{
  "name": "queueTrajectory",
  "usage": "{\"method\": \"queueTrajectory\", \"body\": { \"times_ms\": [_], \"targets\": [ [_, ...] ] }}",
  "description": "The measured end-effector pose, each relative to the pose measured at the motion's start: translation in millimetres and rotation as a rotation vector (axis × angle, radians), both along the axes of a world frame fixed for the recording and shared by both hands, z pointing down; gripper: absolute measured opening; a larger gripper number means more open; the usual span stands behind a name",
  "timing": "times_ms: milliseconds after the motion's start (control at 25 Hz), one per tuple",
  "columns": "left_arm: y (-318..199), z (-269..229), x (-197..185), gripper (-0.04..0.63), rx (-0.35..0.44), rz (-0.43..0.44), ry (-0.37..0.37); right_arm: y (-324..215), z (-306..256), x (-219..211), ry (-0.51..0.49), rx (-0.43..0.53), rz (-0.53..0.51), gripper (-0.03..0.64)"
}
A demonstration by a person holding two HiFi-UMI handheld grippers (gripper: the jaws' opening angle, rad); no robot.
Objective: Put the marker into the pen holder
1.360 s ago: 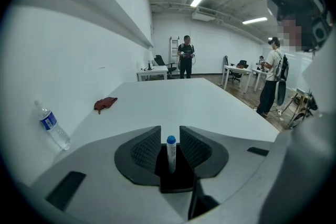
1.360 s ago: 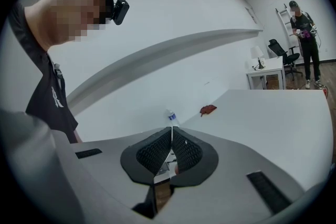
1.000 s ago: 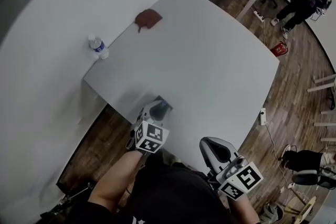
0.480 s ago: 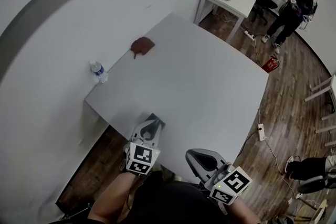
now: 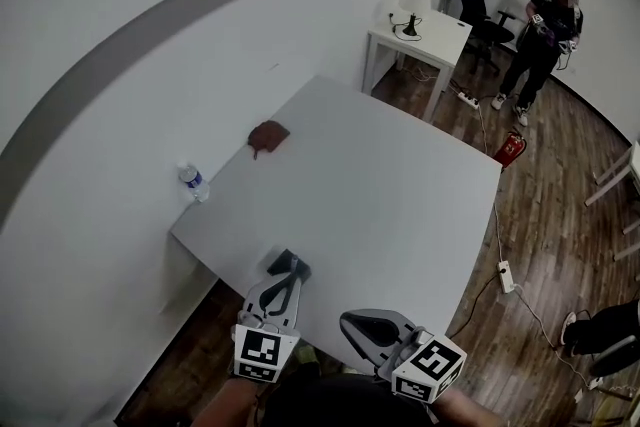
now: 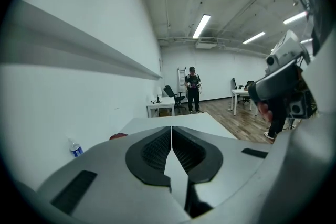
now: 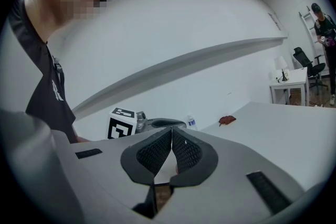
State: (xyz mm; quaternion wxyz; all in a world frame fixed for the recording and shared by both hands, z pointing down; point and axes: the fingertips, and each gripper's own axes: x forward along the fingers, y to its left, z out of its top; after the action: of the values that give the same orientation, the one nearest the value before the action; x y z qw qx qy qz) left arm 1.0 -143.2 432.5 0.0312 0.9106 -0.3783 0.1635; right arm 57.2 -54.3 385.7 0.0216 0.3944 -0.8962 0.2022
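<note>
Both grippers (image 5: 288, 263) (image 5: 346, 322) — fingers (image 6: 155, 149) together

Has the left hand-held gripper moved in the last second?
No, not noticeably. The left hand-held gripper still pokes over the near edge of the table, by its left corner; the head view itself shifted.

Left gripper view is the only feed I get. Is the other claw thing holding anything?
Observer: No. The right gripper has its jaws closed together with nothing between them.
Operator: Is there anything on the table to pick up?
Observer: The head view takes in the whole table, and only one small brown object lies on it, near the wall side.
Operator: And on the floor?
Observer: A red fire extinguisher sits by the table's far corner.
</note>
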Motion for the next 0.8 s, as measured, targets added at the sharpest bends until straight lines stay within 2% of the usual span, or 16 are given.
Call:
{"method": "queueTrajectory", "body": {
  "times_ms": [400, 800],
  "targets": [
    [55, -53, 8, 0.006, 0.029, -0.005, 0.091, 24, -8, 12, -0.017, 0.046, -0.019, 0.015],
    [74, -65, 11, 0.006, 0.033, -0.033, 0.130, 34, -17, 17, -0.019, 0.086, -0.045, 0.014]
  ]
}}
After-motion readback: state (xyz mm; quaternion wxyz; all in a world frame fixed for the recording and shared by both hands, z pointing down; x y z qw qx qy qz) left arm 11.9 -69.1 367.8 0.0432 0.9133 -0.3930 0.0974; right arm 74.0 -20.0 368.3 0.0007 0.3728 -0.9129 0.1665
